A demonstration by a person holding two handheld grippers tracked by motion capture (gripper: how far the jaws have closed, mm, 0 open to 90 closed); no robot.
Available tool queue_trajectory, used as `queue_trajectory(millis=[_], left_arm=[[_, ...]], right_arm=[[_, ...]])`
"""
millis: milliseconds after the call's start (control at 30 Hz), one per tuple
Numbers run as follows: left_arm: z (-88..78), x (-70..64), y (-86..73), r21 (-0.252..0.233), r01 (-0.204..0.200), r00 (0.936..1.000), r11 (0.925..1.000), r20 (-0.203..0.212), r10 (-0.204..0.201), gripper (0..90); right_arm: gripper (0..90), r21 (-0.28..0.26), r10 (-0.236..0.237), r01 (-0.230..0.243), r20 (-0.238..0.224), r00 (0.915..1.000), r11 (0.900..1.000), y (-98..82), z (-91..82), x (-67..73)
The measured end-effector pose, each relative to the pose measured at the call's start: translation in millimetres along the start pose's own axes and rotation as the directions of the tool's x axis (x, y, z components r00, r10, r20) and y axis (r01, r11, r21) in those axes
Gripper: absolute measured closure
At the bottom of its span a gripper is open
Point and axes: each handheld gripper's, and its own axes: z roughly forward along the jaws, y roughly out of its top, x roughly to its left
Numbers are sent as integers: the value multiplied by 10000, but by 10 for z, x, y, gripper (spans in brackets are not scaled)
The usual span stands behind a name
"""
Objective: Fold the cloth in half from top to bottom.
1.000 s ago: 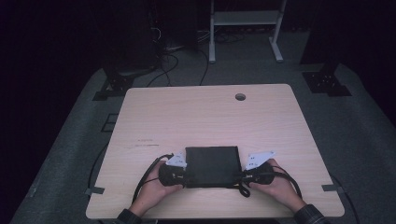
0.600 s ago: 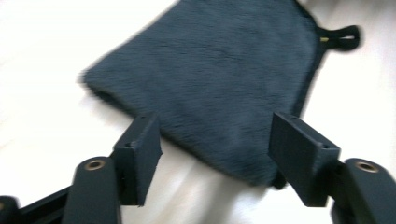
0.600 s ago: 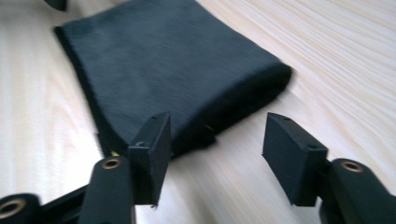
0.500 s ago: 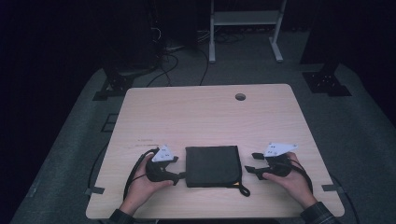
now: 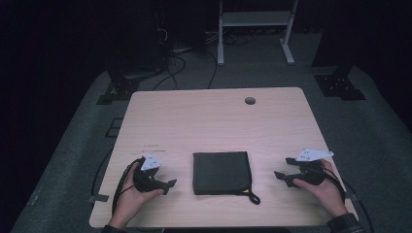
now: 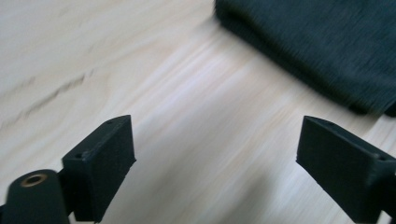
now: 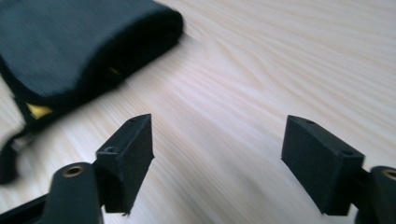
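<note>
Both claws, left (image 5: 167, 184) and right (image 5: 281, 176), drawn outward off folded dark cloth (image 5: 221, 172), jaws just opened wide, empty; cloth lies mid-bench (image 5: 204, 116) between them, left nearer

The left gripper (image 6: 215, 172) is hovering over the pale wooden table (image 6: 140, 70), its jaws having just been opening (nothing between them), while the dark folded cloth (image 6: 327, 42) is lying ahead.
</note>
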Motion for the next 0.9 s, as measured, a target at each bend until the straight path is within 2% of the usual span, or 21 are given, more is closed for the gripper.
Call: queue_trajectory(millis=[67,133,300,367,600,700,900], left_arm=[[-3,31,-61,259,66,9998,9996,-209,-61,62],[-11,66,-116,370,96,9998,9993,-195,-89,54],[-21,125,-229,557,254,9995,9981,-205,-243,53],[-23,137,-268,480,206,9997,9986,-124,-200,19],[-40,148,-338,114,-20,10000,9999,44,20,0],[-39,158,-390,-281,-122,9998,9995,179,127,0],[-39,159,-394,-317,-147,9997,9994,189,153,0]], right_arm=[[208,114,52,-56,341,9994,9999,-57,-32,-29],[205,214,91,-104,611,9981,9997,-107,-65,-52],[190,480,322,-364,864,9957,9982,-223,-119,-99],[187,531,377,-430,970,9946,9977,-263,-132,-122],[170,836,439,-539,1170,9922,9950,-314,-103,-143],[156,782,382,-474,1142,9927,9958,-316,-87,-142],[133,543,446,-512,1163,9922,9972,-343,-74,-134]])
